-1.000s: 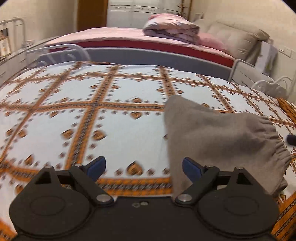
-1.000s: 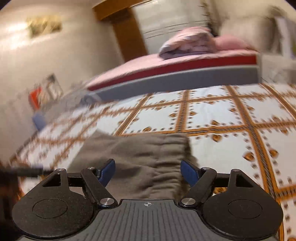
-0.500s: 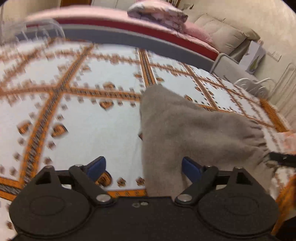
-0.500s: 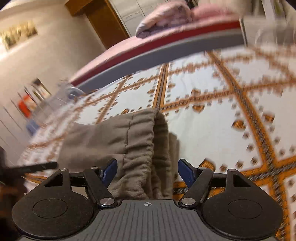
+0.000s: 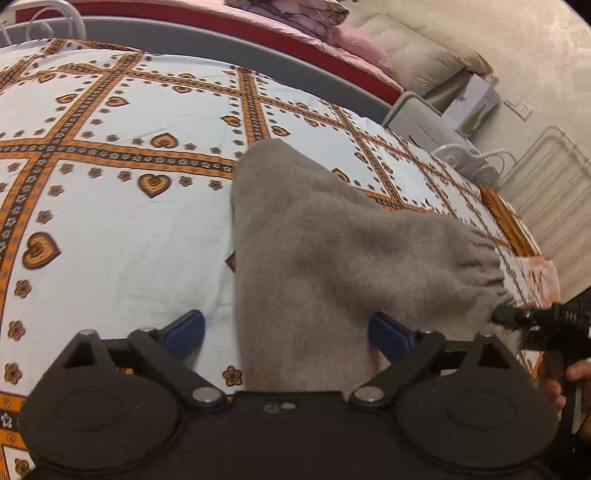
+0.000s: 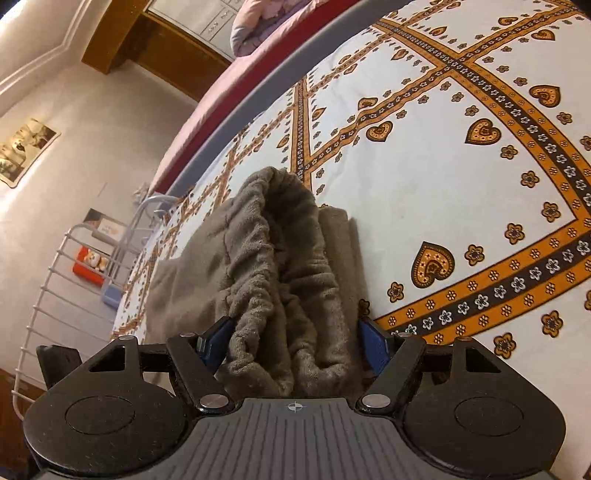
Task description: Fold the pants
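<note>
Grey-brown pants (image 5: 332,251) lie folded on a bed sheet (image 5: 122,236) printed with orange bands and hearts. My left gripper (image 5: 286,334) hangs low over their near end with its jaws opening. The cloth's left edge runs between the blue pads; the left pad (image 5: 186,330) stands off it over bare sheet. My right gripper (image 6: 293,343) is open around the bunched elastic waistband (image 6: 273,266), which fills the gap between its pads without being squeezed. One of its black fingers (image 5: 517,316) and the person's hand (image 5: 576,374) show at the waistband in the left wrist view.
A second bed (image 5: 236,22) with a red and grey edge and a folded quilt (image 5: 295,9) stands behind. White rails and a cardboard box (image 5: 476,107) are at the right. A white wire rack (image 6: 55,273) stands beside the bed in the right wrist view.
Both grippers have come down and in toward the pants. The right one has rolled, and the waistband now sits between its pads. The left jaws stand a little wider.
</note>
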Motion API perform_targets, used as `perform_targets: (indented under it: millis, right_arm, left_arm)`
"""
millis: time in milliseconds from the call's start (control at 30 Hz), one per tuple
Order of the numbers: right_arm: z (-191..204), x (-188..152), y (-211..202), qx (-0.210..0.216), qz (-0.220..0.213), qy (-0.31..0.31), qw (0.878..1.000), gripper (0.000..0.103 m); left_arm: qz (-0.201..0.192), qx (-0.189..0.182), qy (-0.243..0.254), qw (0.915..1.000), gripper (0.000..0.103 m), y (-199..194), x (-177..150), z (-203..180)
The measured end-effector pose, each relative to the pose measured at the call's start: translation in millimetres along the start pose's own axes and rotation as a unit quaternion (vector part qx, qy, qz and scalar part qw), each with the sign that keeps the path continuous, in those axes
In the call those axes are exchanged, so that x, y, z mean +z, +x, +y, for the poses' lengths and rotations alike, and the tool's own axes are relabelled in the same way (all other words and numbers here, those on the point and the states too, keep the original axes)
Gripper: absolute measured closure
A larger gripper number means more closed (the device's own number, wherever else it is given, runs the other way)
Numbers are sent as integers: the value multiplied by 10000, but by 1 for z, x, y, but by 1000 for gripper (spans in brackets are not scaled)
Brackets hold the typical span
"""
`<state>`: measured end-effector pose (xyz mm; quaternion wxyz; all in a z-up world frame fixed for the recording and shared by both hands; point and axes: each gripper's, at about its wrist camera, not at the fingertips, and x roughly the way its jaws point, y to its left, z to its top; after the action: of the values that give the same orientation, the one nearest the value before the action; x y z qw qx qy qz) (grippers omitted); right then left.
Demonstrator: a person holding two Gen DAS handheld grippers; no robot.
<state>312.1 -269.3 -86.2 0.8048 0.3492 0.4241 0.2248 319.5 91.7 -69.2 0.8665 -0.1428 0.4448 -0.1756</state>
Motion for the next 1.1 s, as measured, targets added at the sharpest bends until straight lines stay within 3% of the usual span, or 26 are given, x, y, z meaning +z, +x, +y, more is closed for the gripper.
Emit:
perform_targets:
  millis: [100,167,367,433,500,567,600,633,667,733,867,1100]
  right_arm:
    - [-2,2,-5,69,-30,92,9999,28]
    - [-1,2,-10,-1,-183,4,9998,18]
    - [1,-4,3,57,-44,2,10000,18]
    - [6,-6,8,-68,-2,-179,9998,34]
    - [9,-7,7,-85,11,-236,9997,47]
    - [15,-8,6,-152,2,-467,9988,52]
    - [18,-9,5,-209,-14,-579,9981,53]
    - [23,-11,3,-287,-44,-737,9969,54]
    - [28,-14,1,-358,-76,-914,9951,56]
    - [38,-18,-3,-423,-122,-1202,9918,58]
    - [58,-22,-12,-331,-258,-1627,9858,60]
    - [100,0,-13,14,-488,-2170,9749,62]
  left_arm:
    - [10,-29,41,10000,10,-1,0,-1]
    - [5,-100,-52,9999,11,-2,0,2]
    - [83,-439,-229,9987,12,1,1,4]
    - [224,-612,-250,9976,13,8,2,3]
    - [383,-560,47,9977,18,15,4,-8]
    - [419,-562,271,9972,19,19,3,-16]
    - [380,-591,258,9972,24,18,3,-16]
    - [290,-573,196,9977,46,16,3,-15]
    - [191,-578,32,9981,60,11,4,-10]
    - [40,-705,-229,9972,73,4,2,0]
    - [-159,-784,-130,9967,86,-9,-1,-3]
    - [-633,-947,-365,9928,88,-20,34,2]
